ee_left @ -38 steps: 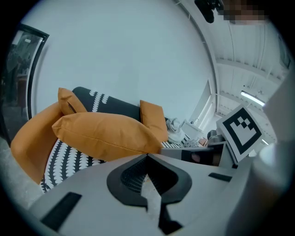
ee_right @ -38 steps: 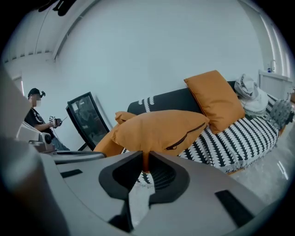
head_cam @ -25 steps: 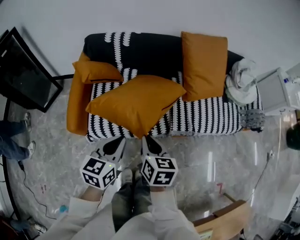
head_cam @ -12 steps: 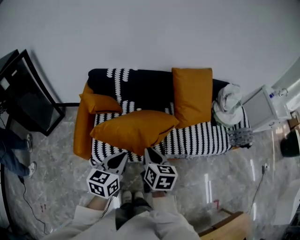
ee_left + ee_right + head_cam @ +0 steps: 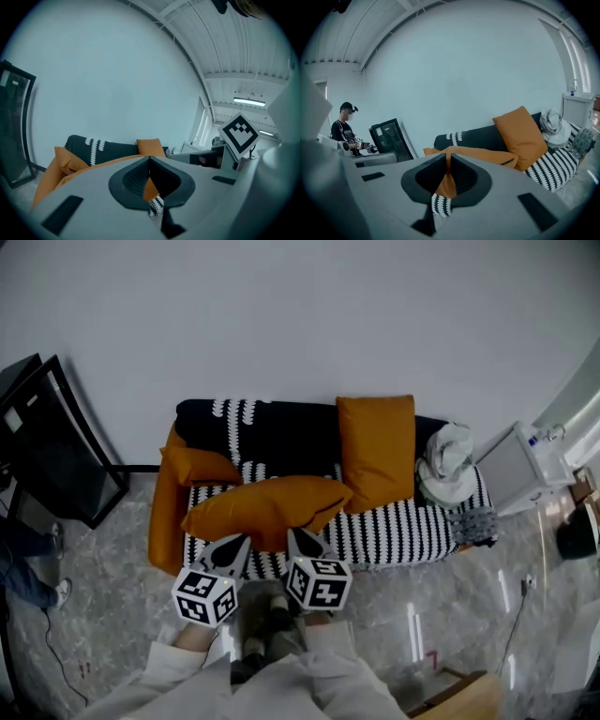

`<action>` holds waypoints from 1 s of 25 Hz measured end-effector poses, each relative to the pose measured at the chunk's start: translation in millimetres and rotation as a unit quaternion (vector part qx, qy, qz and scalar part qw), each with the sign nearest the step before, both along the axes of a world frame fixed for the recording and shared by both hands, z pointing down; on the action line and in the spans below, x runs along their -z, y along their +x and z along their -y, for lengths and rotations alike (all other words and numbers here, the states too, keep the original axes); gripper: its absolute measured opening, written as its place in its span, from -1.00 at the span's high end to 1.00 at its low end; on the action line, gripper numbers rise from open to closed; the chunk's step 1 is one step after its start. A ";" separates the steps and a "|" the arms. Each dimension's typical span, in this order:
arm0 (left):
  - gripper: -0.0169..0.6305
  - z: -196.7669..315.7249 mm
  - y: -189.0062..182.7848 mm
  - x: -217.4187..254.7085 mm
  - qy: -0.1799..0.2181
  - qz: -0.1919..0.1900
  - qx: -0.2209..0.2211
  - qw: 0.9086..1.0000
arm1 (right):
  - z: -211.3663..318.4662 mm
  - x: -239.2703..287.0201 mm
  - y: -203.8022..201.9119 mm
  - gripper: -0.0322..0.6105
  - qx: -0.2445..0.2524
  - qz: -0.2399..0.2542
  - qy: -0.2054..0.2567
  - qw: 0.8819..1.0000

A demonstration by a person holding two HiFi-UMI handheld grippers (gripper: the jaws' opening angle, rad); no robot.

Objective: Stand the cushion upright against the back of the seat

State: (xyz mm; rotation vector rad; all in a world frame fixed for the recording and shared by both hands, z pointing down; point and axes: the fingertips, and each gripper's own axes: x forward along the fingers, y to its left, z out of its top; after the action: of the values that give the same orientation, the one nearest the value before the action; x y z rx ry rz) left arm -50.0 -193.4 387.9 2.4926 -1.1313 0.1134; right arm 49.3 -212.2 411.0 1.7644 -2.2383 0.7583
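Grey marbled floor [image 5: 112, 549], plain pale wall [image 5: 300, 315], sofa [image 5: 281, 432] with a black back and black-and-white striped seat set against the wall. Big orange cushion [image 5: 267, 510] sits over the left half of the seat, roughly flat with its broad face up, not against the back. Its near edge hangs at the seat's front edge.

Left gripper [image 5: 232, 547] is at 7 o'clock of the cushion, right gripper [image 5: 302, 542] at 5 o'clock, side by side. Both point toward 12 o'clock at the sofa, so the cushion is straight ahead of both sets of jaws.

Left gripper view: the left gripper's [image 5: 150, 161] 2 jaws are nearly together, pinching a fold of orange cushion fabric [image 5: 151, 190]. Striped seat shows just below the pinch.

Right gripper view: the right gripper's [image 5: 448, 161] jaws have just been closing and are now clamped on the cushion's edge [image 5: 447, 185]. The rest of the cushion spreads away behind the jaws toward the black back.

Other items:
- Second orange upright cushion [image 5: 377, 451] leans on the back at 2 o'clock of the held one.
- Small cushion [image 5: 197, 467] rests at the left armrest, 10 o'clock.
- White bundle [image 5: 445, 460] lies at the sofa's right end.
- Dark glass-front cabinet [image 5: 47, 442] stands on the floor at 9 o'clock.
- White unit [image 5: 525, 465] stands at 3 o'clock.
- Another person [image 5: 344, 126] stands far left in the right gripper view.
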 end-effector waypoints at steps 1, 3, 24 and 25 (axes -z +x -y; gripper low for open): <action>0.92 3.7 -1.1 1.8 0.002 0.001 0.004 1.000 | 3.4 2.6 1.3 0.77 -0.001 0.001 0.003 1.000; 0.92 11.7 0.4 4.5 0.004 0.000 0.002 1.000 | 12.3 8.2 3.6 0.77 -0.001 0.005 0.012 1.000; 0.92 169.7 75.1 28.9 0.022 0.002 0.024 0.999 | 180.6 85.3 54.7 0.79 0.067 0.026 0.091 0.993; 0.92 178.3 77.9 30.6 0.023 0.001 0.026 0.999 | 188.8 88.4 56.5 0.79 0.070 0.030 0.093 0.993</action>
State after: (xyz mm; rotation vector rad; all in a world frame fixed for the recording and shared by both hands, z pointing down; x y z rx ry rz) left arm 27.9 -371.7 357.3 2.5018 -1.2128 0.0763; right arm 105.7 -401.0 322.6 1.6579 -2.5139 0.5998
